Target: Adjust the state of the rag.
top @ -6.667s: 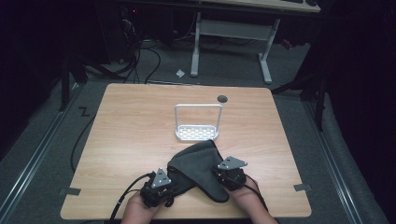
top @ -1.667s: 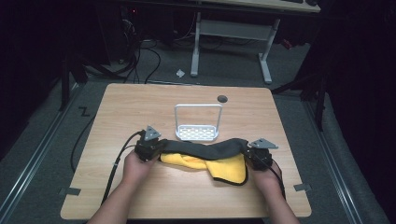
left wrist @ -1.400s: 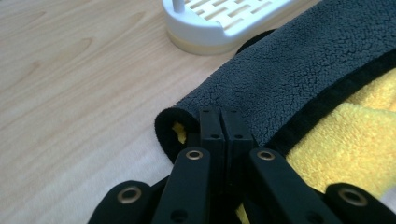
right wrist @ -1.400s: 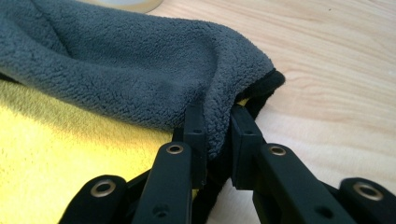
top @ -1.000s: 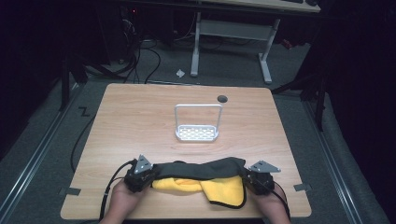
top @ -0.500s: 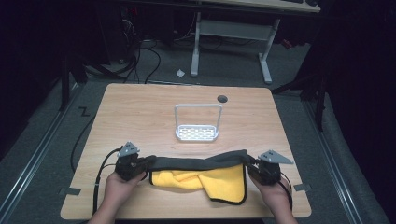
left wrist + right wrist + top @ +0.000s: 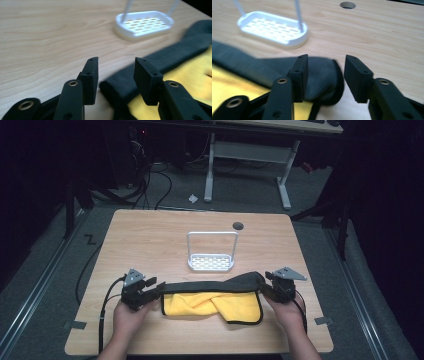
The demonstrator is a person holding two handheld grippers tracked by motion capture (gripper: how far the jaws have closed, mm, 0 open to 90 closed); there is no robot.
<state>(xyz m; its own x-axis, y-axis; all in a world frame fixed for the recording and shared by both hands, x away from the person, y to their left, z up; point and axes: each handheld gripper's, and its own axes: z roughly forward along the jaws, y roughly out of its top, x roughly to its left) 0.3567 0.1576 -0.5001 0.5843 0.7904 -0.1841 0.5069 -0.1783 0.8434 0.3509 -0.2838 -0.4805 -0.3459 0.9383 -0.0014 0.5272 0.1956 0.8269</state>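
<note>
**Both grippers let go of the cloth**

My hands sit low at the near edge of the table (image 7: 150,235), forearms coming in from below, one at each end of the dark cloth with yellow lining (image 7: 212,297). My left gripper (image 7: 115,67) and right gripper (image 7: 325,64) have just been opening; both stand spread, each with a cloth corner lying loose under the gap, unpinched. The cloth lies stretched flat just in front of the white rack (image 7: 211,262). Half a second ago both corners were clamped.
</note>
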